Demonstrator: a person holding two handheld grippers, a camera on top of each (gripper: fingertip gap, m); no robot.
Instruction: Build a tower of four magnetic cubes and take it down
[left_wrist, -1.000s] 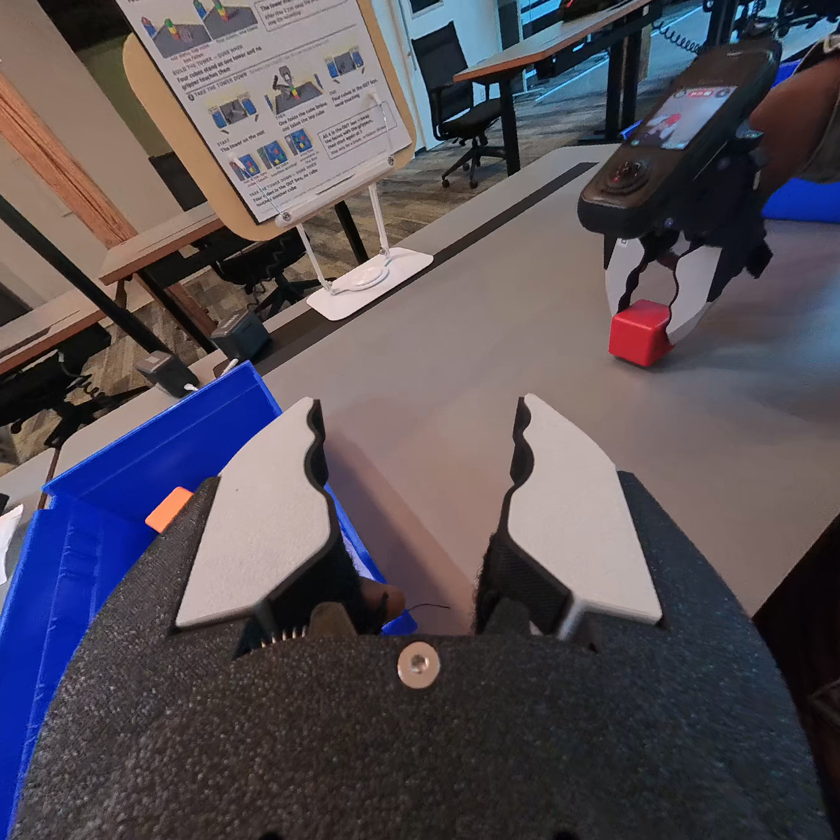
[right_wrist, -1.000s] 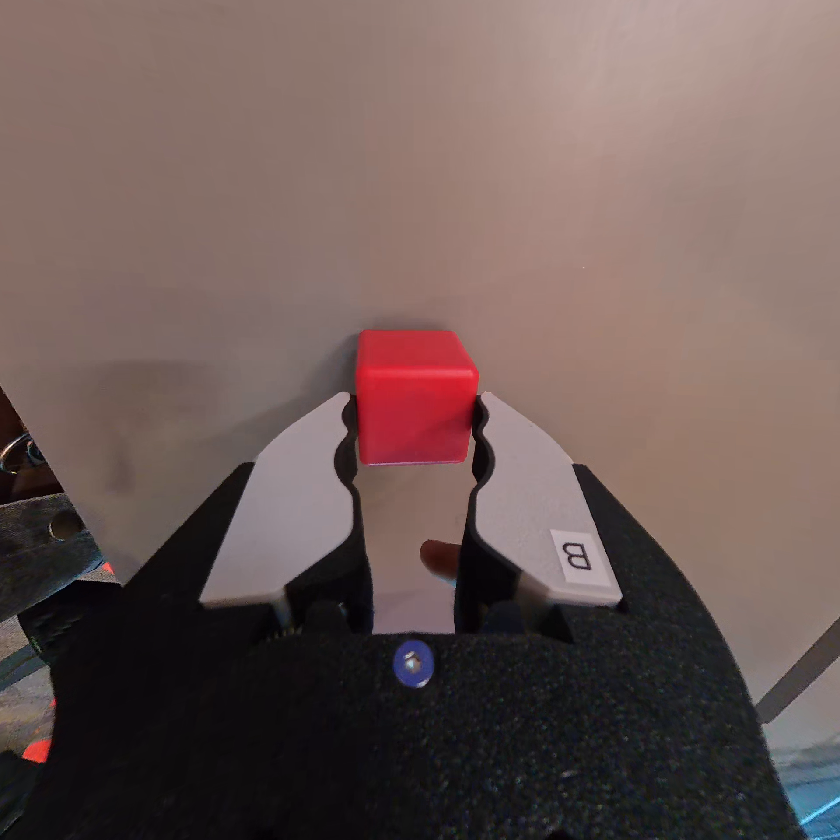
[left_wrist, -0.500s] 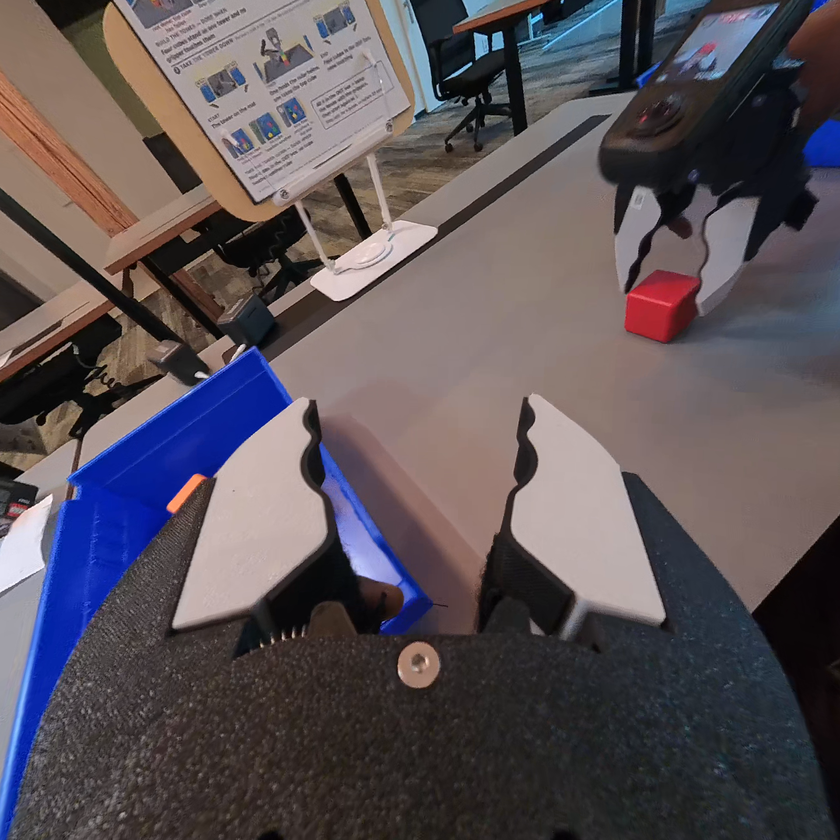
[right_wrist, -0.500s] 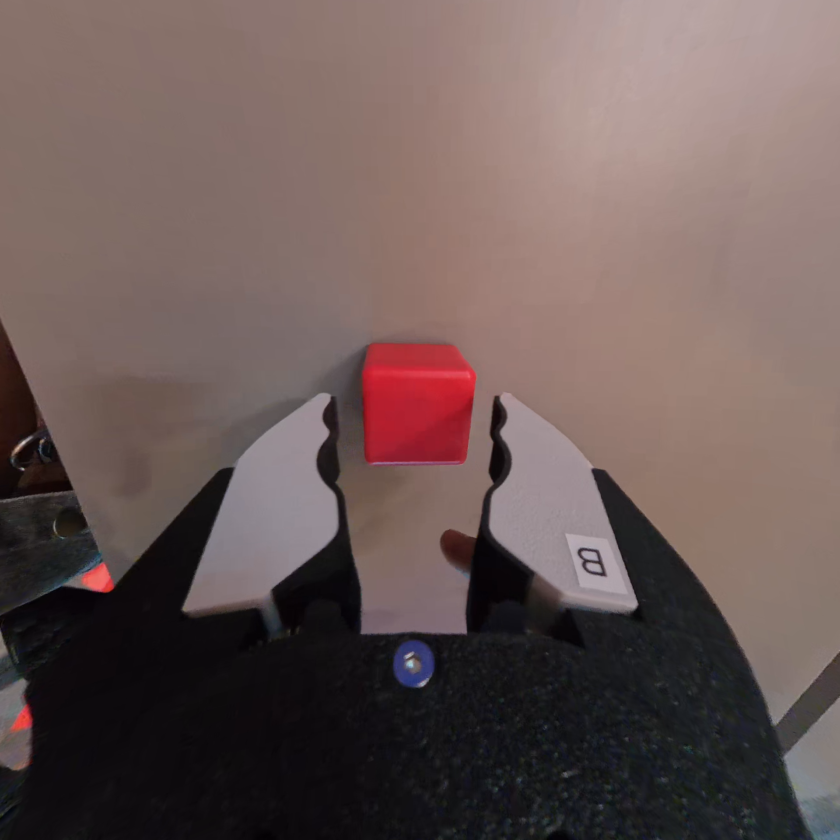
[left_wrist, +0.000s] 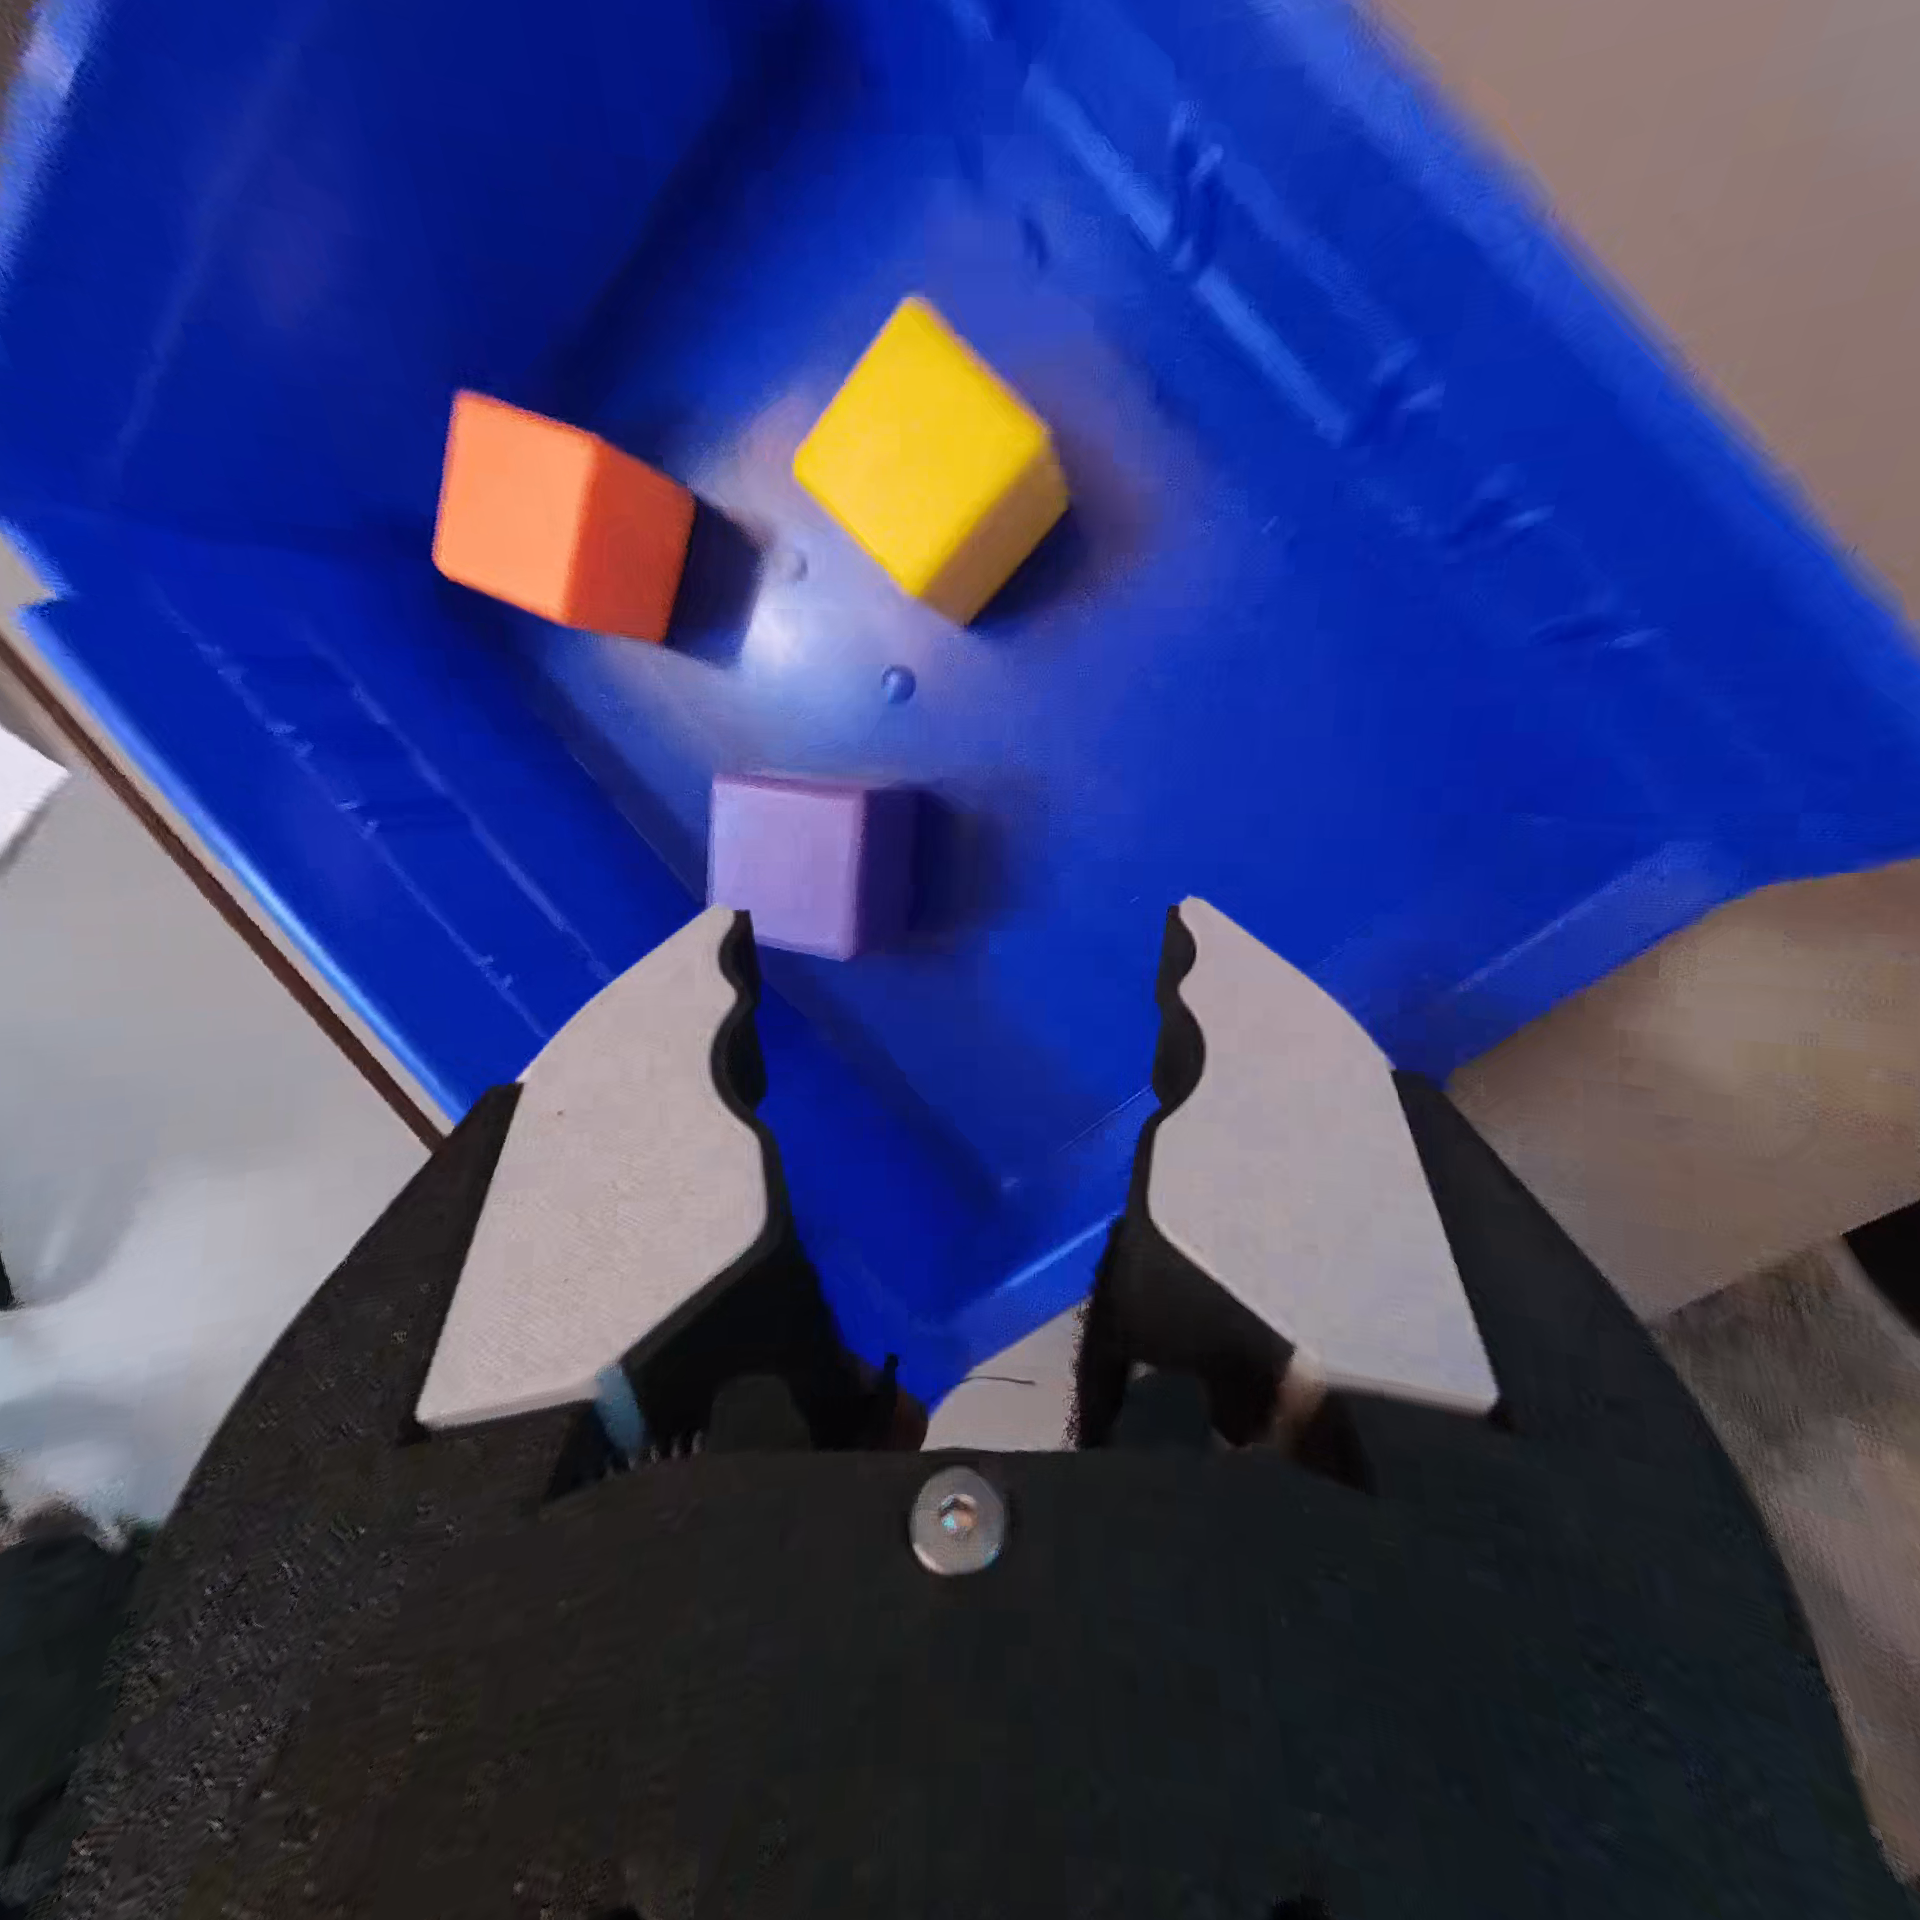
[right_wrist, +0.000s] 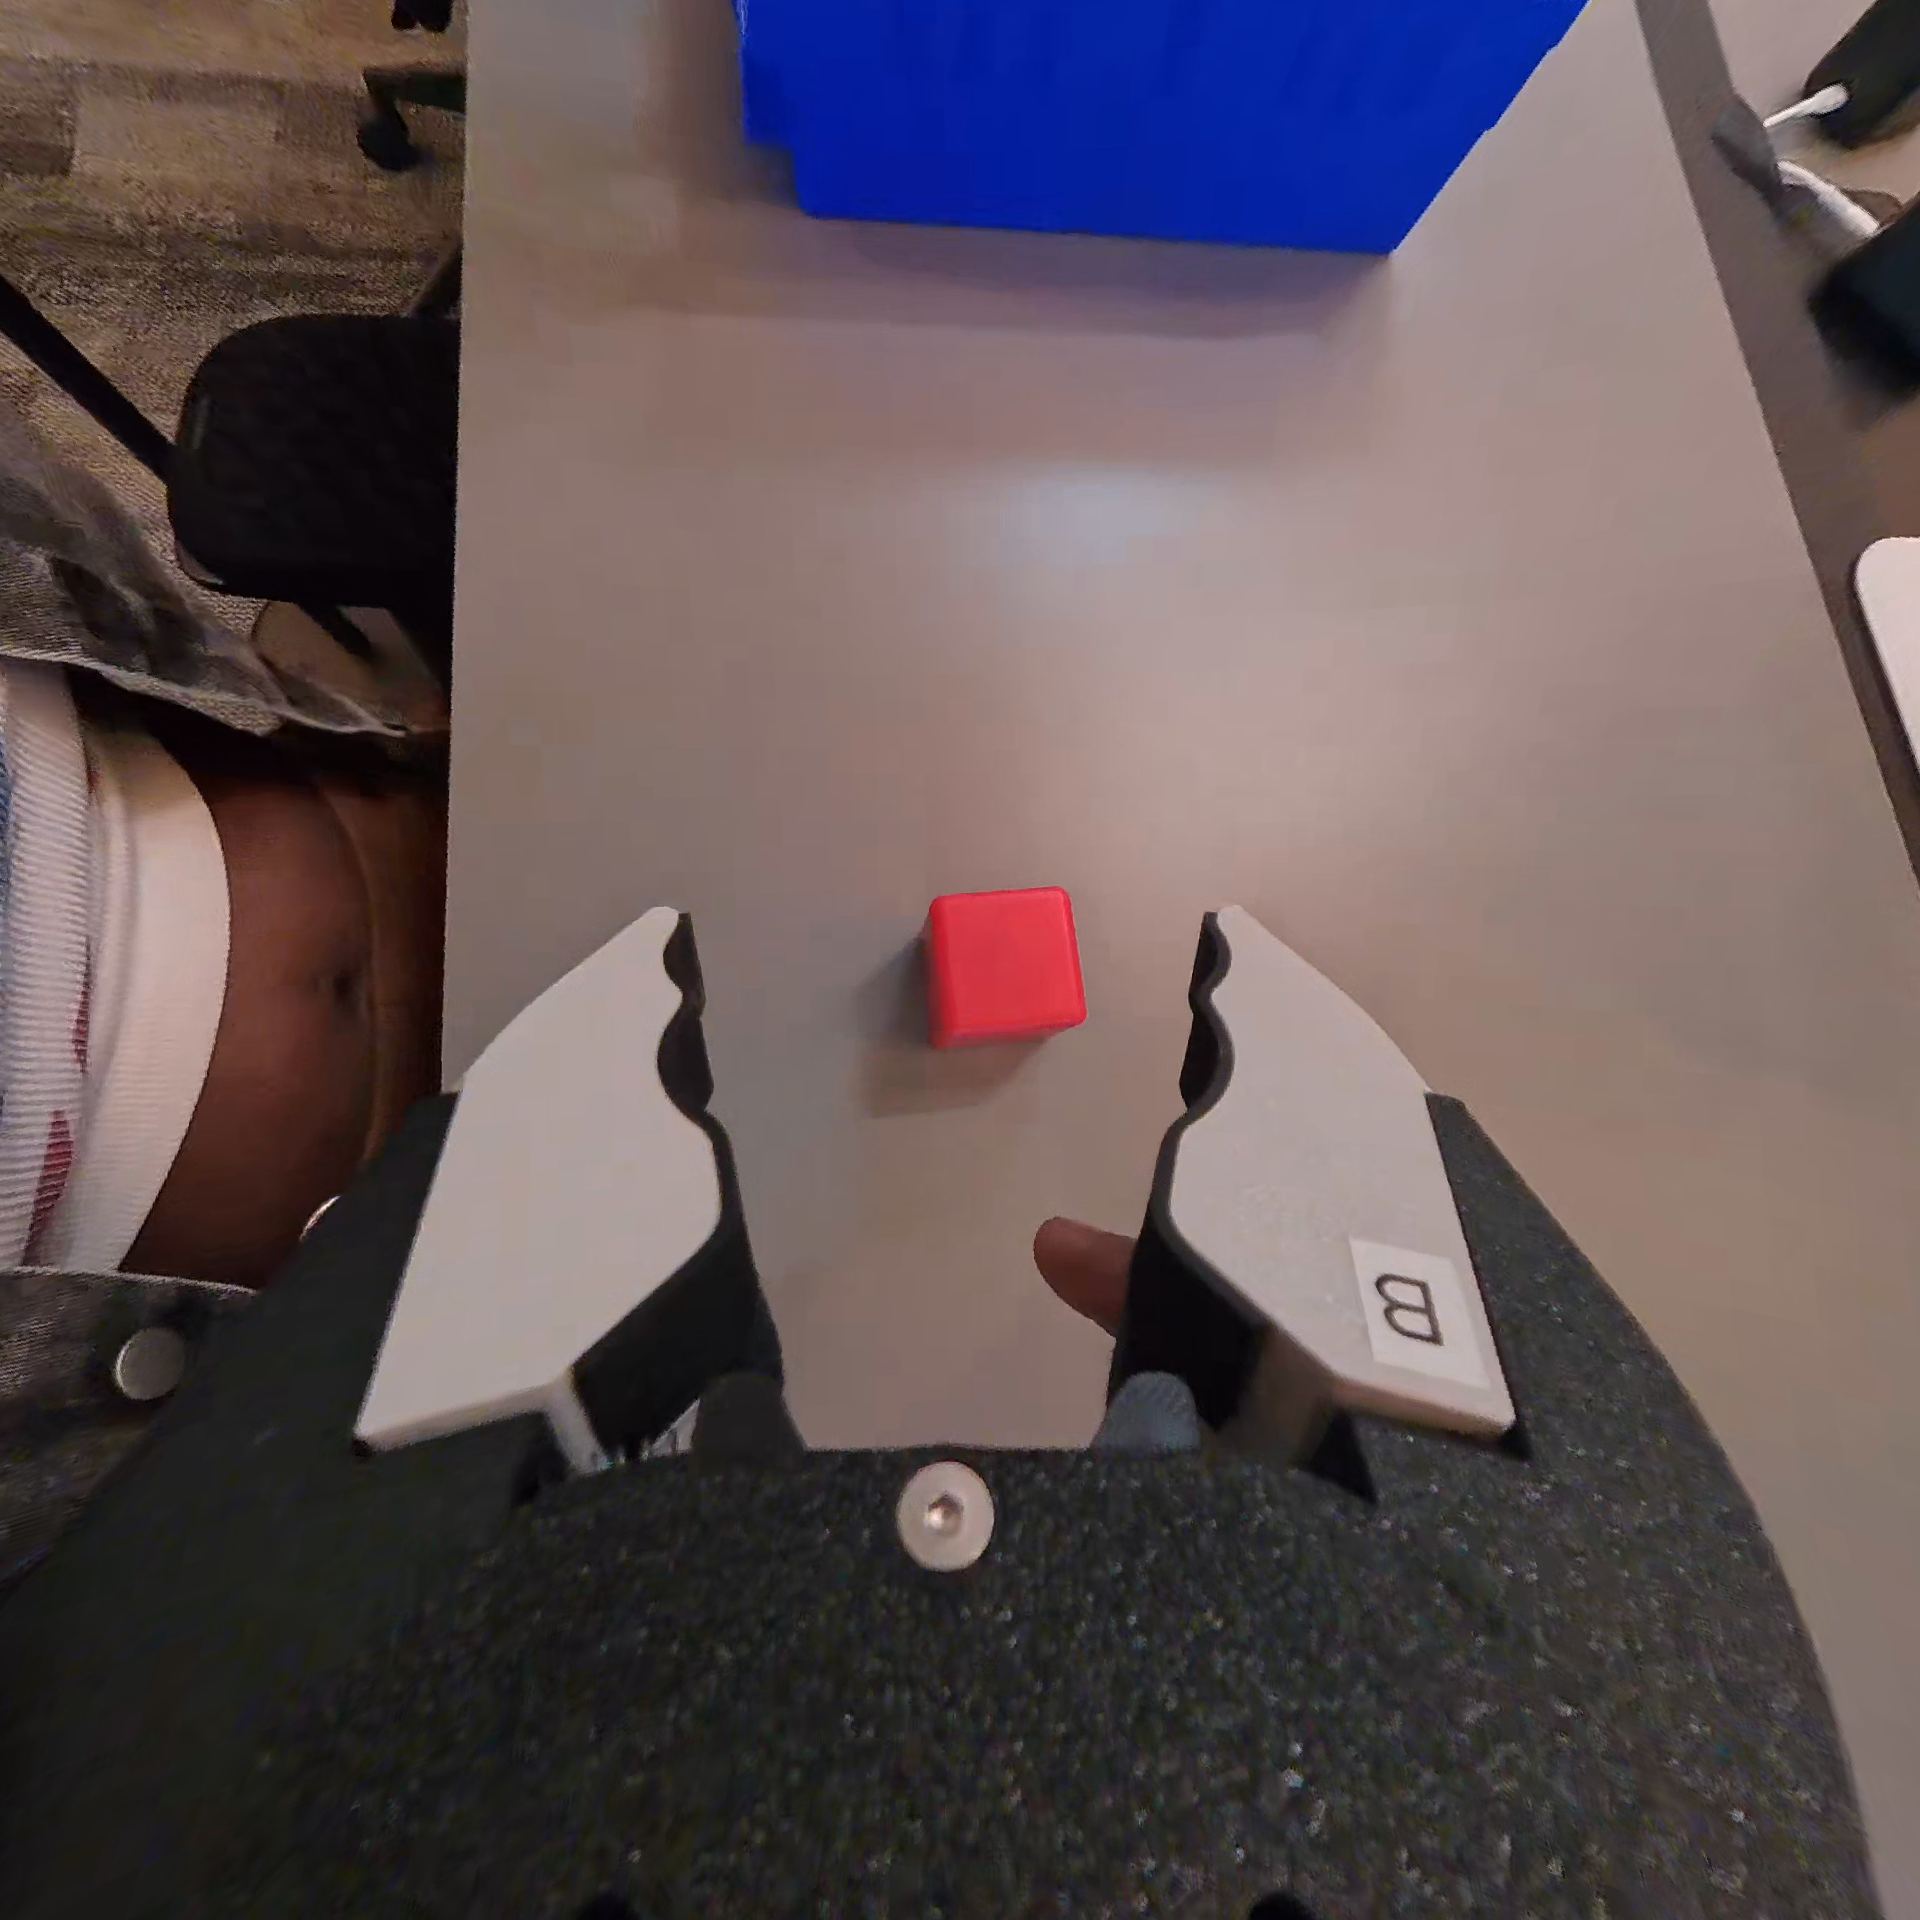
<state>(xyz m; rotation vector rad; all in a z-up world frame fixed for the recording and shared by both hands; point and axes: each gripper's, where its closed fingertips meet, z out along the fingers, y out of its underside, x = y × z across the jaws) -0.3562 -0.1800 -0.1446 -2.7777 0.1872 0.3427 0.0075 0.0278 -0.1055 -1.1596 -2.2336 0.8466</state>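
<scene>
**Red base set, L over the bin**

R gripper (right_wrist: 945, 971) has let go and backed off; jaws spread, red cube (right_wrist: 1003, 966) alone on table (right_wrist: 1143, 623) (tower's base, I'd say). L gripper (left_wrist: 951, 935) swung over blue bin (left_wrist: 1455, 520), jaws apart, empty: purple cube (left_wrist: 810, 862) nearest, then orange cube (left_wrist: 561, 514), yellow cube (left_wrist: 930, 457).

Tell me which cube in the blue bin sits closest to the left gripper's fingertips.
The purple cube, just beyond the open left gripper; orange and yellow lie farther in.
</scene>
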